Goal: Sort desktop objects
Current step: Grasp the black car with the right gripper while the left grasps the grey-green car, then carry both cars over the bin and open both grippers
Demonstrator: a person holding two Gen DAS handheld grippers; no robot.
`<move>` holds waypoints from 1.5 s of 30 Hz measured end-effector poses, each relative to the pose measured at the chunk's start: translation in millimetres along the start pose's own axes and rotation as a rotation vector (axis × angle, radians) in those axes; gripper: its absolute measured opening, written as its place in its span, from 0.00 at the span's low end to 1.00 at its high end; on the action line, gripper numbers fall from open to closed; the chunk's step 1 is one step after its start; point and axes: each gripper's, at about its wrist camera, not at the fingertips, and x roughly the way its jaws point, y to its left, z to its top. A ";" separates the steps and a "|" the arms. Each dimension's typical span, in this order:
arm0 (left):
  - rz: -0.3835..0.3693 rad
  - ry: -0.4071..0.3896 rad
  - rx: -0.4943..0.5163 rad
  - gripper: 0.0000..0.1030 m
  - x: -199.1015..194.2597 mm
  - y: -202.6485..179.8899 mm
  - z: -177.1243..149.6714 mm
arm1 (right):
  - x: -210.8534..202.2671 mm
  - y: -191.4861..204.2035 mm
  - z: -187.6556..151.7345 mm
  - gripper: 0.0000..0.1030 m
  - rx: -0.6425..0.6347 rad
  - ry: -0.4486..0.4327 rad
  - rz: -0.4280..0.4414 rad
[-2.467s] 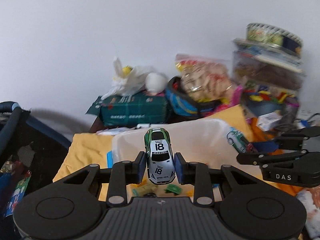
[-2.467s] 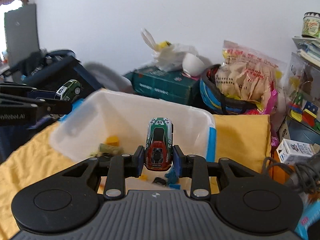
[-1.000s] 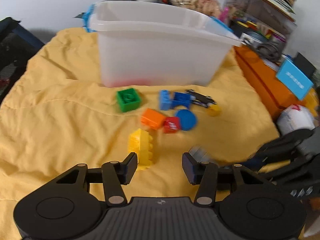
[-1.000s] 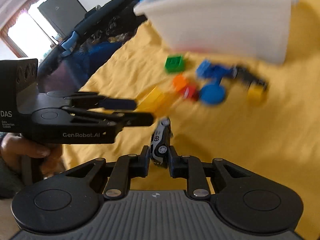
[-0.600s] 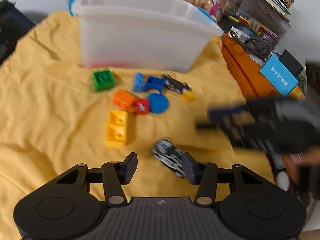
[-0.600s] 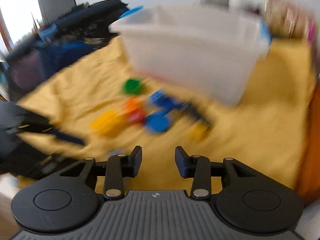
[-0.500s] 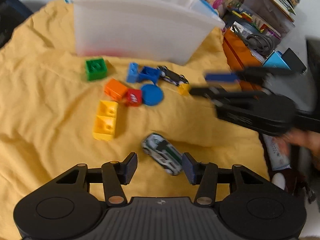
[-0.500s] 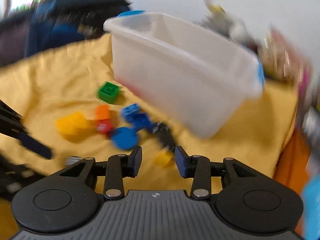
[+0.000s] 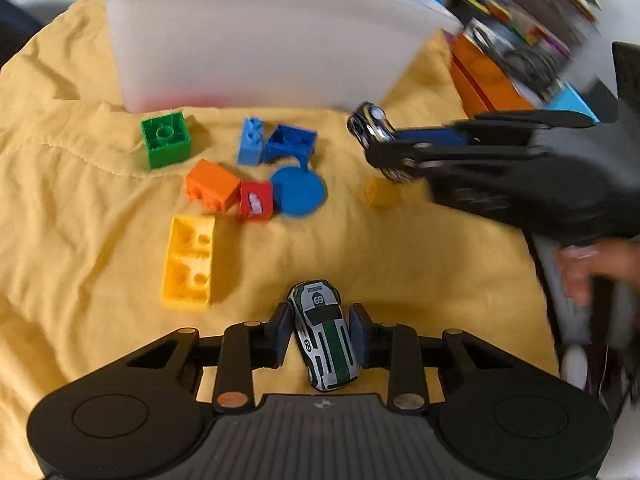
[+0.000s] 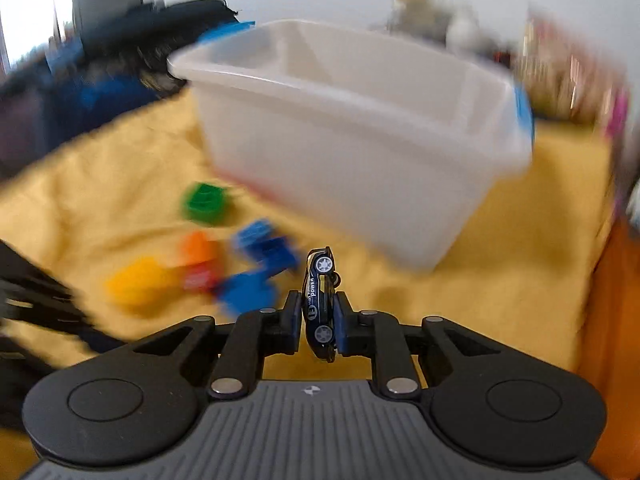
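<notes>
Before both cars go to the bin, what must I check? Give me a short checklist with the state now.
1. Right claw shut on the black car: ok, the car is held on its side.
2. Left claw shut on the 69 car: cannot tell, small gaps show beside the car.
3. 69 car lifted off the cloth: cannot tell.
4. Bin open on top: ok.
5. Bricks out of the left claw's way: ok, the yellow brick lies apart from it.
</notes>
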 end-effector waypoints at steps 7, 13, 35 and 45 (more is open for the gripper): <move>-0.046 0.064 -0.008 0.34 -32.3 17.2 -19.5 | -4.6 -5.8 -38.9 0.19 0.366 0.179 0.379; -0.045 0.017 -0.029 0.37 -20.4 19.7 -18.6 | -8.2 8.0 -51.4 0.40 0.314 0.184 0.229; -0.017 -0.031 0.046 0.31 -17.8 0.2 -19.3 | -21.6 58.2 -61.1 0.31 -0.037 0.090 -0.020; -0.052 -0.316 0.104 0.31 -109.1 1.5 61.4 | -78.4 34.8 25.9 0.31 -0.063 -0.171 -0.125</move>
